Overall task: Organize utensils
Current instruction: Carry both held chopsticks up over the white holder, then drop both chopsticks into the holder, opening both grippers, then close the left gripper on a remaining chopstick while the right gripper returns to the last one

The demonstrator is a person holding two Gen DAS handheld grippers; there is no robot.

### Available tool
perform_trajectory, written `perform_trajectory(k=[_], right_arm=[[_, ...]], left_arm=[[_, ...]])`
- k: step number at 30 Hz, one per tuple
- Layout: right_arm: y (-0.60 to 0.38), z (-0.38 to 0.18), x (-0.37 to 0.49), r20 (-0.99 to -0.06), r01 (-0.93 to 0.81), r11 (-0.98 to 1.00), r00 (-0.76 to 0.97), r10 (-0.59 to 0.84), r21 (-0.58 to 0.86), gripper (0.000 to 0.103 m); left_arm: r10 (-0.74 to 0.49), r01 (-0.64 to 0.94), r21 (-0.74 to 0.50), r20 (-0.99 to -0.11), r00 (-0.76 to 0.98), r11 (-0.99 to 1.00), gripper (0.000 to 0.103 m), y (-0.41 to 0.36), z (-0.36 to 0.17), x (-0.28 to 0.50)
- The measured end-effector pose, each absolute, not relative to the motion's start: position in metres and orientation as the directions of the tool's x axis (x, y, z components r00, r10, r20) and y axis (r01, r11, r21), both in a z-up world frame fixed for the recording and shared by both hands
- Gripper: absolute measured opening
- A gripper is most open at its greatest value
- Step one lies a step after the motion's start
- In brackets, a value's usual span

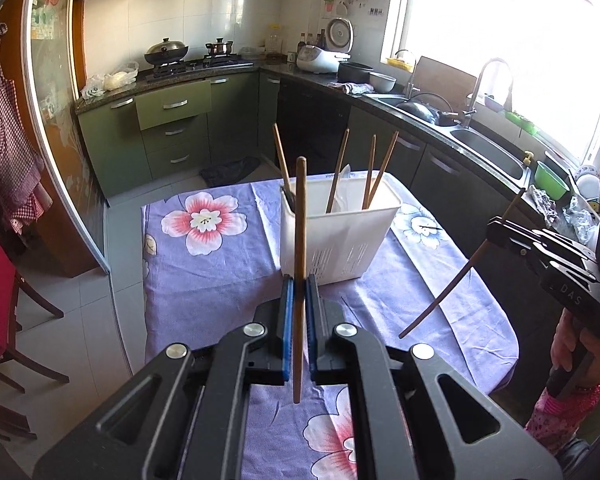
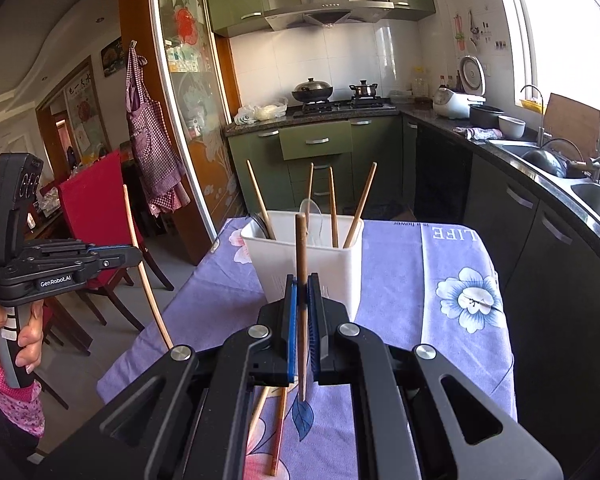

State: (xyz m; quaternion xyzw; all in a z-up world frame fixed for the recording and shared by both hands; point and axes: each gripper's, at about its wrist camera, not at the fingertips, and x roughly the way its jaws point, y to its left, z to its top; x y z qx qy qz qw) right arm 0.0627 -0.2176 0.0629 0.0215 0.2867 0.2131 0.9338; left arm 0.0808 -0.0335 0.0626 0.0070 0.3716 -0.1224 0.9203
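Left claw (image 1: 299,280) clamped on an upright wooden chopstick (image 1: 299,240), right claw (image 2: 301,280) clamped on another chopstick (image 2: 301,264), white utensil basket (image 1: 340,236) with four chopsticks on floral-clothed worktop (image 1: 204,280) just beyond, two loose chopsticks (image 2: 278,432) lying near.

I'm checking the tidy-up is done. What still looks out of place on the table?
Two loose chopsticks lie crossed on the tablecloth, outside the white holder.
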Motion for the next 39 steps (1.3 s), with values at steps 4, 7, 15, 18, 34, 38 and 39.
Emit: perform_trajectory(k=[4, 7, 15, 18, 34, 38, 39], right_arm=[[-0.215, 0.091, 0.075, -0.504, -0.395, 0.906, 0.758, 0.415, 0.152, 0.006], [-0.213, 0.116, 0.085, -0.478, -0.4, 0.906, 0.774, 0.416, 0.14, 0.006], [-0.211, 0.177, 0.128, -0.411, -0.384, 0.915, 0.82, 0.399, 0.122, 0.006], [-0.21, 0.189, 0.149, -0.393, -0.369, 0.921, 0.834, 0.387, 0.124, 0.006], [-0.197, 0.083, 0.222, -0.587, -0.331, 0.931, 0.727, 0.357, 0.156, 0.006], [-0.195, 0.069, 0.214, -0.6, -0.337, 0.928, 0.714, 0.361, 0.158, 0.008], [-0.196, 0.07, 0.21, -0.595, -0.339, 0.927, 0.716, 0.365, 0.16, 0.008]], left_arm=[[-0.245, 0.259, -0.075, -0.649, 0.721, 0.963, 0.006, -0.042, 0.095, 0.093], [-0.257, 0.27, -0.072, -0.61, 0.749, 0.96, 0.006, -0.049, 0.12, 0.105], [-0.275, 0.277, -0.074, -0.509, 0.816, 0.958, 0.006, -0.069, 0.173, 0.143], [-0.26, 0.261, -0.067, -0.485, 0.835, 0.963, 0.006, -0.076, 0.178, 0.165], [-0.212, 0.217, -0.072, -0.635, 0.742, 0.974, 0.019, -0.086, 0.075, 0.23], [-0.2, 0.21, -0.06, -0.63, 0.75, 0.976, 0.037, -0.084, 0.074, 0.219], [-0.202, 0.214, -0.057, -0.627, 0.752, 0.975, 0.037, -0.084, 0.076, 0.215]])
